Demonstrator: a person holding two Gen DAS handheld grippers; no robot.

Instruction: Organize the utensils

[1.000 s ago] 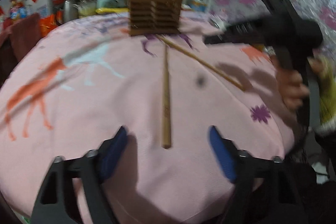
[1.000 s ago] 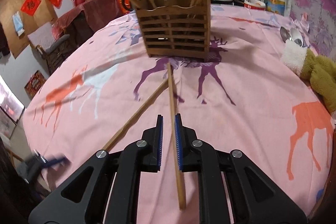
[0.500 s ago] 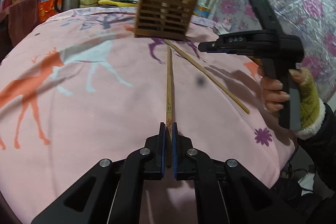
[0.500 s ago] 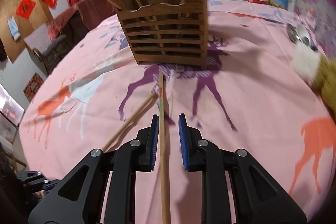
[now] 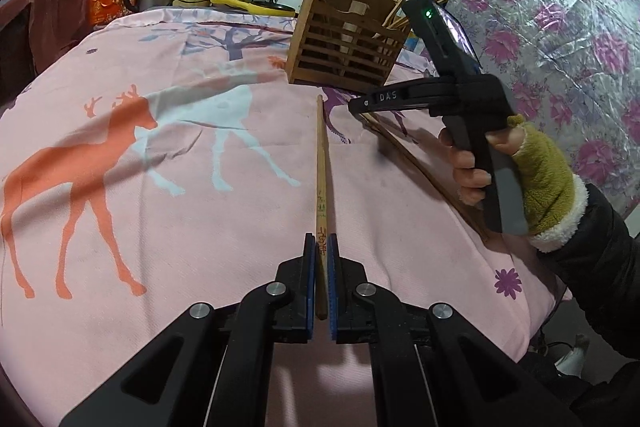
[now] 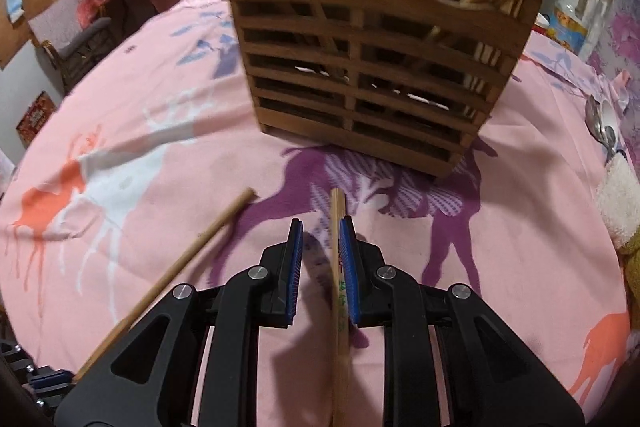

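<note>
Left hand-held gripper (image 5: 321,283) pinches a chopstick (image 5: 321,183) at lower centre. Right hand-held gripper (image 6: 320,267), jaws slightly spread, straddles a second chopstick (image 6: 339,291) without clamping it.

Round bench (image 5: 168,227) under a pink deer-print cloth (image 6: 520,227). On it: slatted wooden chopstick holder (image 6: 360,75), two loose chopsticks (image 6: 188,259) near its base, metal spoons (image 6: 604,131) at the right edge.
</note>
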